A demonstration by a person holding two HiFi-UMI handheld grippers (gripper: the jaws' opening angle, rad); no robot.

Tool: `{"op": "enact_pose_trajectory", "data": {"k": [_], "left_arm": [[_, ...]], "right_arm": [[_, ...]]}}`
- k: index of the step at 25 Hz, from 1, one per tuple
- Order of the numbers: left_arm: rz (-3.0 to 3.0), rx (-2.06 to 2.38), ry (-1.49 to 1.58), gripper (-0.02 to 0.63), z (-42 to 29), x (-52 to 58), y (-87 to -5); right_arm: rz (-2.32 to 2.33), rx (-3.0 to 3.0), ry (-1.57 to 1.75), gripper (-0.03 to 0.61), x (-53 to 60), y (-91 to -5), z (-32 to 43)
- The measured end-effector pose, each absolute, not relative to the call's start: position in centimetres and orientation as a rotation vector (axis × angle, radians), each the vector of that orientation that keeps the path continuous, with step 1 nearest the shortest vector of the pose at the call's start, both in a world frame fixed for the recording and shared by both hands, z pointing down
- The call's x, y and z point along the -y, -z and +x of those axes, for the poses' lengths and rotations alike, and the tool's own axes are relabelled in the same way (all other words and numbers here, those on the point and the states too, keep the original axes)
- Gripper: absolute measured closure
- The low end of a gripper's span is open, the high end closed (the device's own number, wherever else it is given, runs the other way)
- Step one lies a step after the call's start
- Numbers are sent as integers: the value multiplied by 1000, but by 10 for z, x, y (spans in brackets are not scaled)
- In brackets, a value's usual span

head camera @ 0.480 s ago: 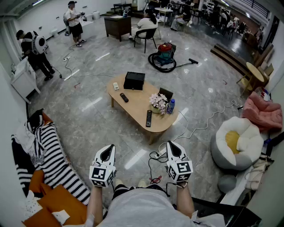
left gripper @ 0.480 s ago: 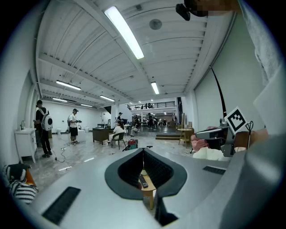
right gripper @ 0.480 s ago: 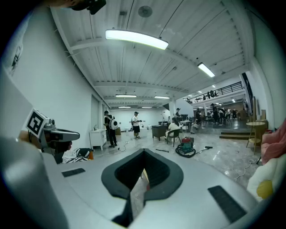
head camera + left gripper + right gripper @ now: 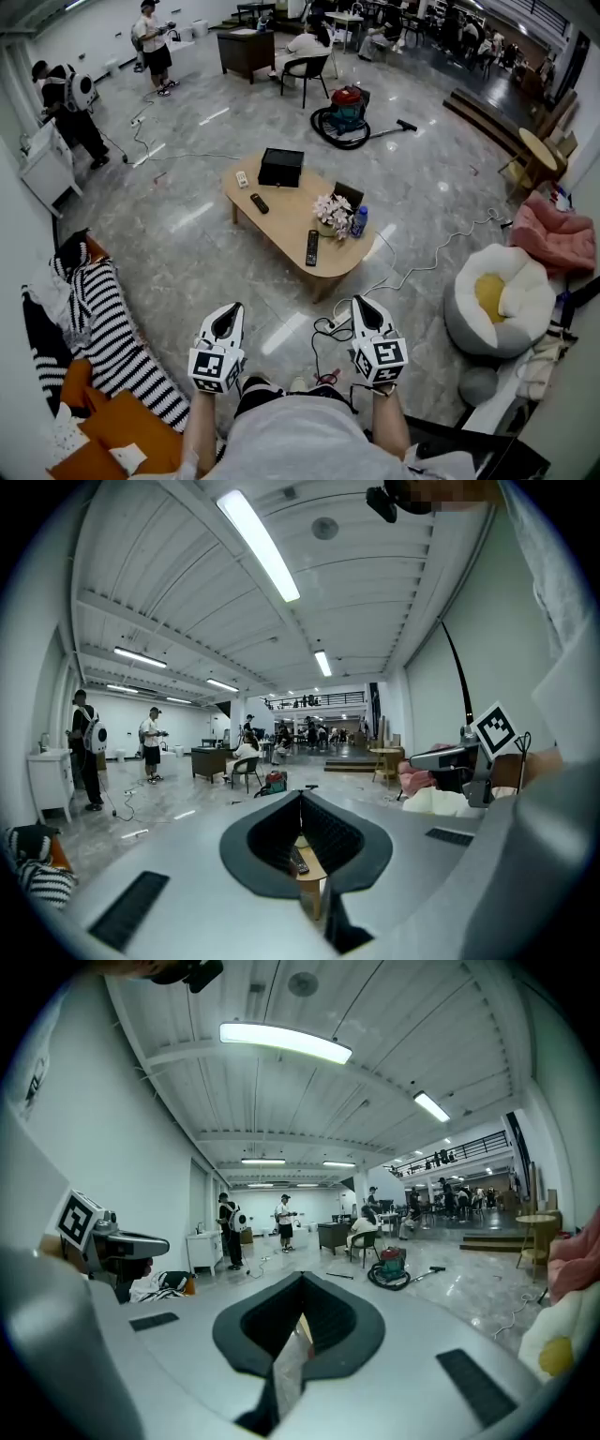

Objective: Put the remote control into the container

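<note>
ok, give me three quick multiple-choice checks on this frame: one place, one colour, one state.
1. Where is the black box?
A. on the floor
B. at the far end of the table
C. held in a gripper

2. What colour is the bottle beside the flowers?
A. red
B. blue
C. yellow

3. How do the jaws of the left gripper and right gripper stand?
A. both shut, nothing between them
B. left shut on a remote
C. right shut on the bottle

Key: 1 B, the box sits on the tabletop's end away from the person; 2 B, its body is blue; 3 A, each gripper view shows the jaws together, nothing held.
</note>
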State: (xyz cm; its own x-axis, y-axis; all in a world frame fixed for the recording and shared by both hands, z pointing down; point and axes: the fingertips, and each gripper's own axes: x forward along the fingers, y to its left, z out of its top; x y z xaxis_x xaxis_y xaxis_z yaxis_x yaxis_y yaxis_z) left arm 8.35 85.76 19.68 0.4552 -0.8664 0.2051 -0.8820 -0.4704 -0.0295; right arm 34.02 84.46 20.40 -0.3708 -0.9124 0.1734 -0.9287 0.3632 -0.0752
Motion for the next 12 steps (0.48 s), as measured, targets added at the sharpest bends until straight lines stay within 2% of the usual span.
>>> {"op": "enact_pose_trajectory", "data": {"k": [12], "left_arm": [[2609,1545,-322,606,88,-818,-212]], "right_arm": [[1648,2468,-261,569,-811,-230,330]]}}
